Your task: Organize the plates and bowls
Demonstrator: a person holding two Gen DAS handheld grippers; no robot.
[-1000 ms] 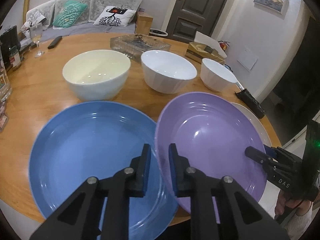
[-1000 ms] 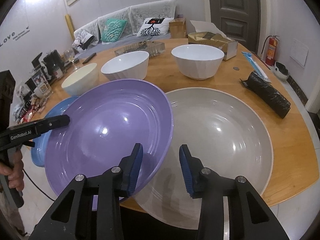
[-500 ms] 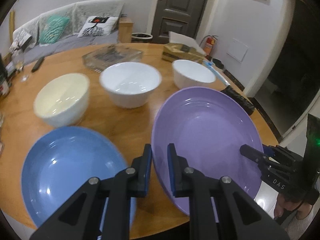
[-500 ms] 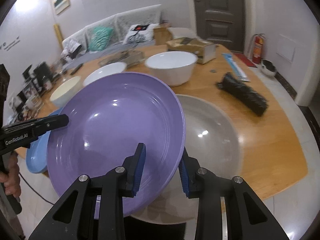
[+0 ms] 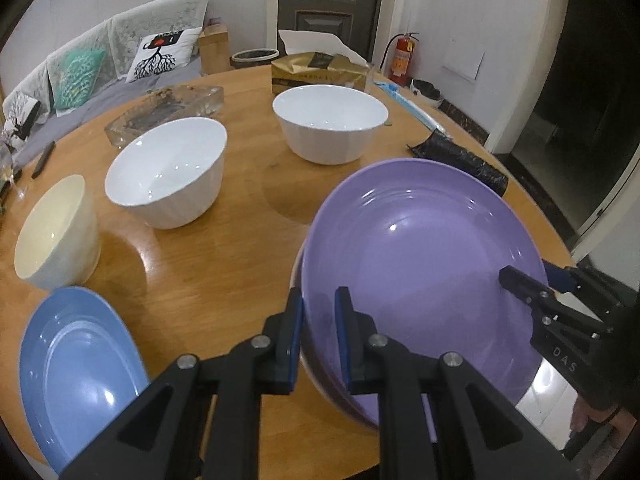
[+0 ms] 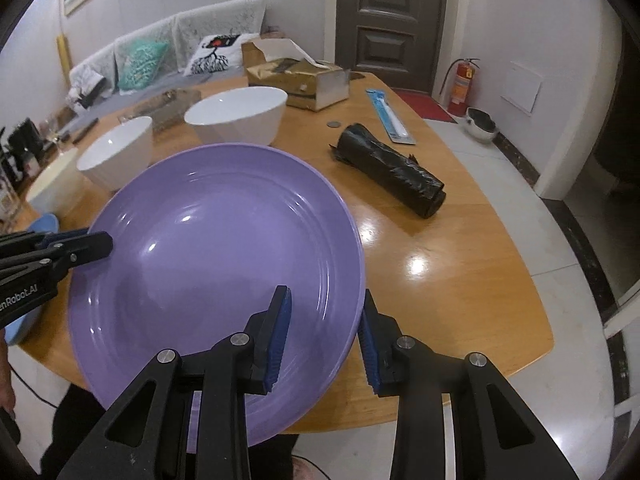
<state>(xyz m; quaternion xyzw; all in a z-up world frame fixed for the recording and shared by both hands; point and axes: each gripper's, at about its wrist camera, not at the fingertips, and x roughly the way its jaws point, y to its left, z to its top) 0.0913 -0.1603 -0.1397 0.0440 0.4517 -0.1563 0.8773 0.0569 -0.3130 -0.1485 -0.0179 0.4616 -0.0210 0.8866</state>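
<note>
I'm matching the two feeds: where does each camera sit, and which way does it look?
Left wrist: on the left gripper, looking down across the purple plate at three bowls; right gripper at right.
Right wrist: on the right gripper, over the plate towards the door; left gripper at left.
Shared: plate, bowls, black roll.

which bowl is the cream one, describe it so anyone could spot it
Start at the round wooden table and find the row of three bowls behind the plates. The cream bowl is at the left end of that row, just behind the blue plate. Its two neighbours are bright white; this one alone is a warm, yellowish cream.
</note>
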